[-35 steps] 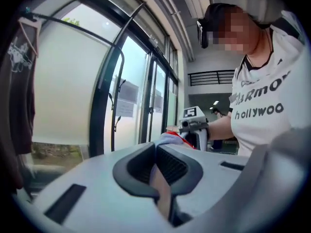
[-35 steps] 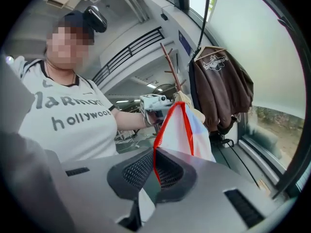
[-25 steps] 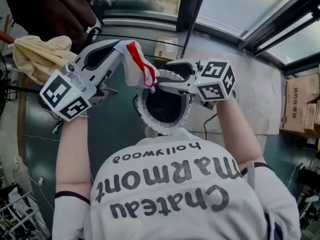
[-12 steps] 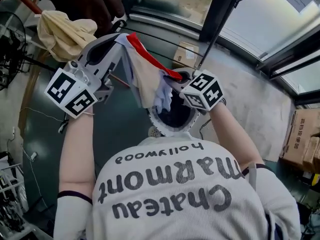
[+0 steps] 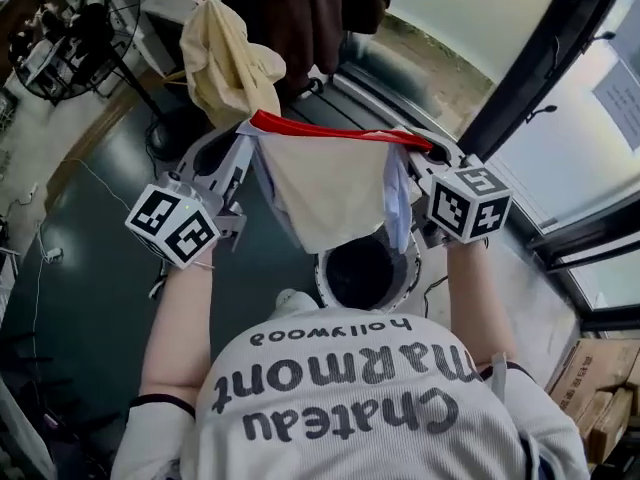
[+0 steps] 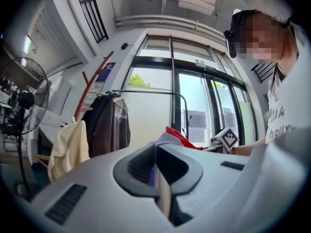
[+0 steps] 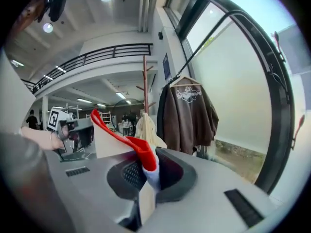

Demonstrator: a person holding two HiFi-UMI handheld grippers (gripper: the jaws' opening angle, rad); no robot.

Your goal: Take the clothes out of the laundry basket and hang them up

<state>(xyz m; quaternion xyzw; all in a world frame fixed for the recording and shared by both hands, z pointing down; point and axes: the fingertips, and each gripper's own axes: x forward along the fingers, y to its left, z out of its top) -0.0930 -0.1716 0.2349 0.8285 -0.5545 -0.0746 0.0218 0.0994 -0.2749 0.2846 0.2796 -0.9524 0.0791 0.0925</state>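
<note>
A cream garment with a red band hangs stretched between my two grippers above the round white laundry basket. My left gripper is shut on its left corner, and the cloth shows pinched between the jaws in the left gripper view. My right gripper has just closed on the right corner; the red band sits clamped in its jaws in the right gripper view. The basket's dark inside shows no clothes that I can make out.
A wooden coat stand holds a pale yellow garment and a dark brown top on a hanger. Tall windows run along one side. A standing fan and cardboard boxes are off to the sides.
Both grippers rose and spread apart, pulling the garment out of the basket and stretching it flat. The right gripper closed on the red band. The view swung toward the coat stand.
</note>
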